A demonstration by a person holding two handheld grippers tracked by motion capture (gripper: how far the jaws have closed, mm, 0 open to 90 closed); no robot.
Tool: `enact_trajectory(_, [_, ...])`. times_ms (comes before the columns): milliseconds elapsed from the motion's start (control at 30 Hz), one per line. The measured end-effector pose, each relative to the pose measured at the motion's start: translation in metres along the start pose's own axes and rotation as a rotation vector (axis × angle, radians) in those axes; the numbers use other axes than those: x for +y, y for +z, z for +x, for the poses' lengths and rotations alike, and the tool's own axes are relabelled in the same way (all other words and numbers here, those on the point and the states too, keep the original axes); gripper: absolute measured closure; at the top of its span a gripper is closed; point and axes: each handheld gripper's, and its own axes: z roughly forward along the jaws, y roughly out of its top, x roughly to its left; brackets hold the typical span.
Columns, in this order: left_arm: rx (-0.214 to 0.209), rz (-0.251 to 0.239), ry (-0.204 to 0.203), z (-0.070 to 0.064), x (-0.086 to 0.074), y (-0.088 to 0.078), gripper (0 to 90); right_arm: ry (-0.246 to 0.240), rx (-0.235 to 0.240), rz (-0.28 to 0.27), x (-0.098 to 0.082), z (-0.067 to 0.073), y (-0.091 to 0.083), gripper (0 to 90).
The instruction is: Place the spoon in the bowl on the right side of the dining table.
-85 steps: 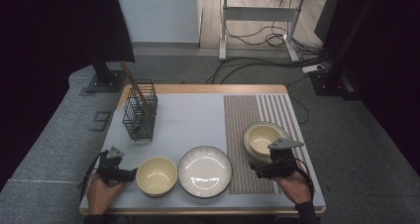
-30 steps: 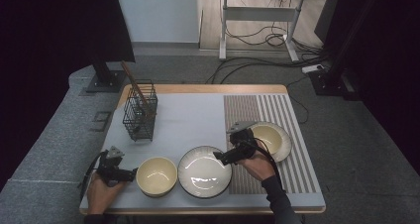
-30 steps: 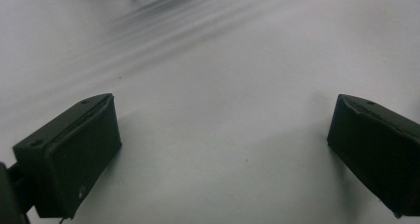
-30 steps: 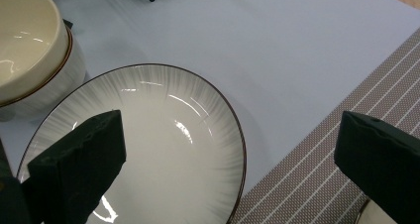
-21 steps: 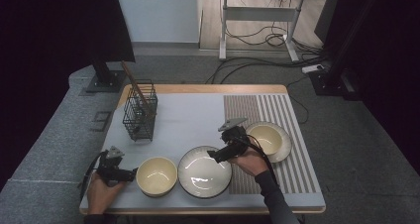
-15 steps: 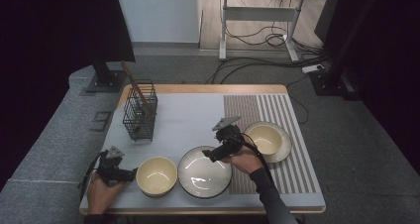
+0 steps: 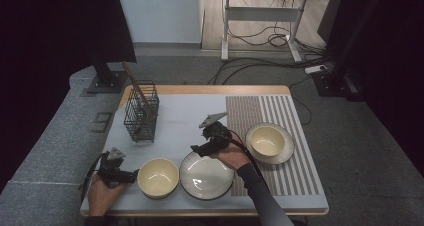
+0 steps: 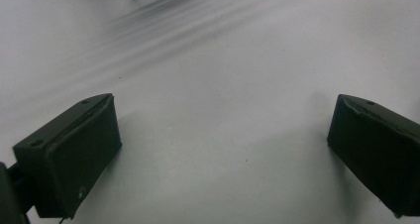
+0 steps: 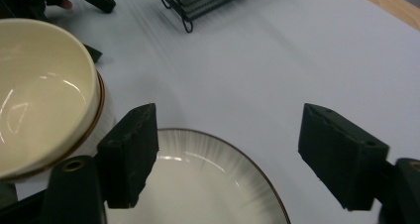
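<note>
Left gripper (image 7: 134,176) resting on counter (image 7: 180,116) at 9 o'clock of cream bowl (image 7: 158,177), fingers wide, nothing between. Right gripper (image 9: 225,154) poised over 12 o'clock rim of ribbed plate (image 7: 207,175), fingers just narrowing yet apart, nothing gripped. Wire basket (image 7: 142,111) at 11 o'clock.

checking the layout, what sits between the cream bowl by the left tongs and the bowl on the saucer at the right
The wide plate lies between the cream bowl and the bowl on the saucer, with the right tongs over its far rim, seen in the high view.
</note>
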Motion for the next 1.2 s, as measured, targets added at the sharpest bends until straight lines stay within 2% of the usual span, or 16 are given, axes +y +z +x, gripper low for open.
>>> enact_trajectory(167, [0.000, -0.001, 0.000, 0.000, 0.000, 0.000, 0.0, 0.001, 0.019, -0.025, 0.009, 0.003, 0.008, 29.2])
enact_trajectory(533, [0.000, -0.001, -0.001, 0.000, 0.000, 0.000, 0.0, -0.012, 0.036, -0.022, 0.025, 0.005, 0.022, 37.0])
enact_trajectory(900, [0.000, 0.000, -0.001, 0.000, 0.000, 0.000, 0.0, -0.025, 0.075, -0.038, 0.042, 0.009, 0.040, 50.9])
enact_trajectory(1200, [-0.001, 0.001, -0.001, 0.000, 0.000, 0.000, 0.0, -0.048, 0.091, -0.058, 0.060, 0.014, 0.049, 54.4])
